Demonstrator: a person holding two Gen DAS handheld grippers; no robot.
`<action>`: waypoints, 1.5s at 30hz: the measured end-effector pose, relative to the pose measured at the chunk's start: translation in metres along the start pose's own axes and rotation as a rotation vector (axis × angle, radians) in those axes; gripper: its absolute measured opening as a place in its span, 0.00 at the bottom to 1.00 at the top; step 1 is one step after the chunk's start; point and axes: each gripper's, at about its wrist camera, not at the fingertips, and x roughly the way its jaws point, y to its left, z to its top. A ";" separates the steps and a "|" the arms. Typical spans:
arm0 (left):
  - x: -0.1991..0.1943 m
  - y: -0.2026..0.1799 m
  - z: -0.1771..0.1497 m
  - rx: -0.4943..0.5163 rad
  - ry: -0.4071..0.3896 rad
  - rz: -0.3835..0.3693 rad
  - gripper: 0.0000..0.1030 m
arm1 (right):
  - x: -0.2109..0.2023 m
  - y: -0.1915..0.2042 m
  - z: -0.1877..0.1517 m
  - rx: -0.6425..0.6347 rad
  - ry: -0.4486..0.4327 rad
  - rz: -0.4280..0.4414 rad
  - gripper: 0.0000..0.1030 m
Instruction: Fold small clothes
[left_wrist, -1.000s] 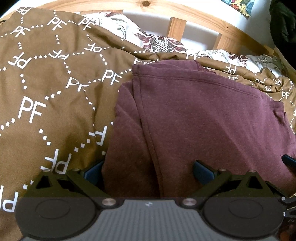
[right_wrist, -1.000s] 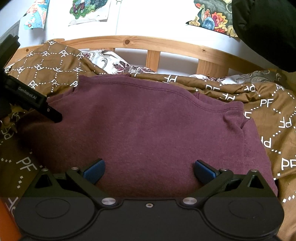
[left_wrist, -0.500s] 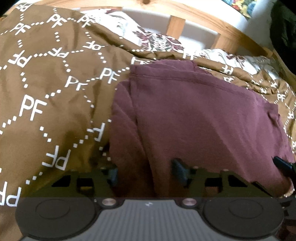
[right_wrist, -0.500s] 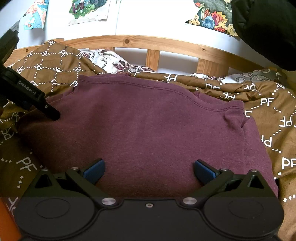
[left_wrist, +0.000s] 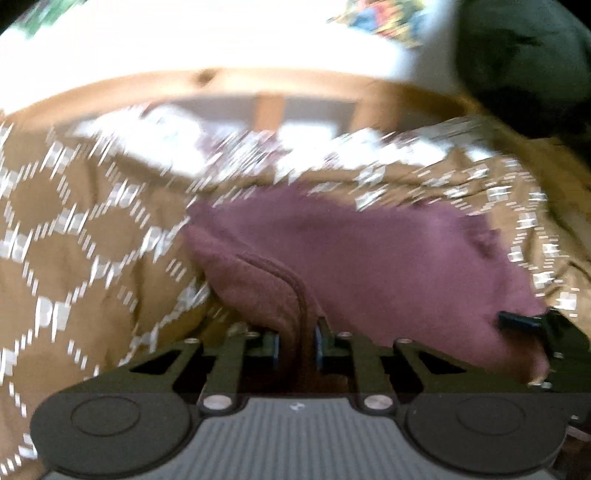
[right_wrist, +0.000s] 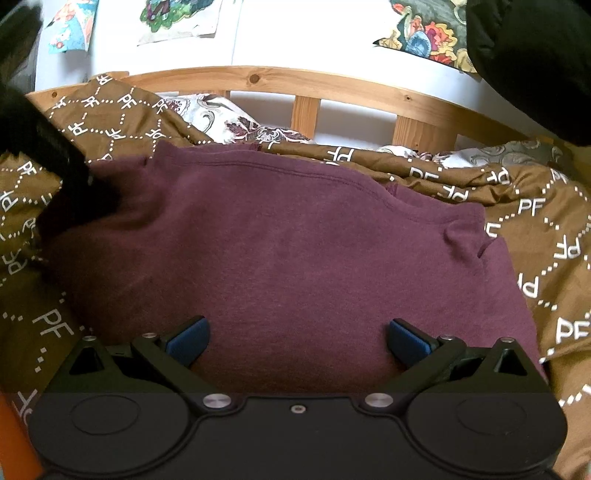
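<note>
across the bed (right_wrist: 436, 107), seen sharply from the right wrist view, a brown bedspread (right_wrist: 535, 206) printed with white "pf" letters covers the mattress below a wooden slatted frame, and a patterned pillow (right_wrist: 221, 114) shows near the frame. on the bedspread lies the maroon garment (right_wrist: 295, 251), spread broad and mostly flat, with a stitched hem running along its far edge. the left wrist view is blurred, yet it shows what the other cannot: the garment's near left edge (left_wrist: 280, 291) bunched and lifted off the bedspread, its seam running straight into the jaws. the left hand-held gripper (left_wrist: 295, 345) has just been closing, and its blue pads now pinch that fold of maroon cloth between them. from the right wrist view this gripper is only a dark blurred shape (right_wrist: 62, 173) at the garment's left corner. the right hand-held gripper (right_wrist: 297, 341) stands wide open over the garment's near edge, blue pads well apart, holding nothing.
</note>
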 end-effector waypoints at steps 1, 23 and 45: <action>-0.003 -0.009 0.006 0.020 -0.015 -0.011 0.17 | -0.002 -0.002 0.002 -0.005 0.000 -0.007 1.00; 0.055 -0.175 0.010 0.248 0.098 -0.198 0.19 | -0.046 -0.156 0.006 0.214 -0.090 -0.423 0.99; -0.006 -0.159 -0.020 0.131 -0.080 -0.135 0.99 | -0.058 -0.145 0.008 0.248 -0.285 -0.296 0.99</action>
